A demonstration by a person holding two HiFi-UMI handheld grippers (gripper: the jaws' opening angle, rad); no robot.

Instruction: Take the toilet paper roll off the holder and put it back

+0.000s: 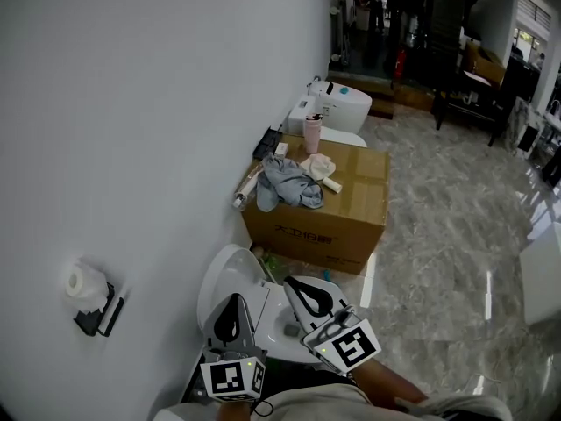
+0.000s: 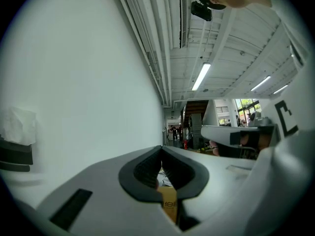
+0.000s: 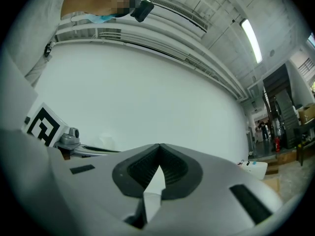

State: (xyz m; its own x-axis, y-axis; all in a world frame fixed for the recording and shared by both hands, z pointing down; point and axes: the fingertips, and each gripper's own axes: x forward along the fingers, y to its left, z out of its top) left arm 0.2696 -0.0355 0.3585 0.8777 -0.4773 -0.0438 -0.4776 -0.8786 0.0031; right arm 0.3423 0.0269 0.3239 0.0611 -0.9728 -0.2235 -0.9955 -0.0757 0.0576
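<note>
Bearing illegible print, cardboard box stands beyond toilet paper roll.

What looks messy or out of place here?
Mostly the cardboard box by the wall: a grey cloth lies crumpled on top, with a pink cup and small clutter around it. The toilet paper roll sits on its holder; nothing odd there.

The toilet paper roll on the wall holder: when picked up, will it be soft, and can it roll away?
Probably soft and light: the toilet paper roll looks like wound tissue, so a firm squeeze may dent it. Its round shape suggests it would roll if set down sideways.
</note>
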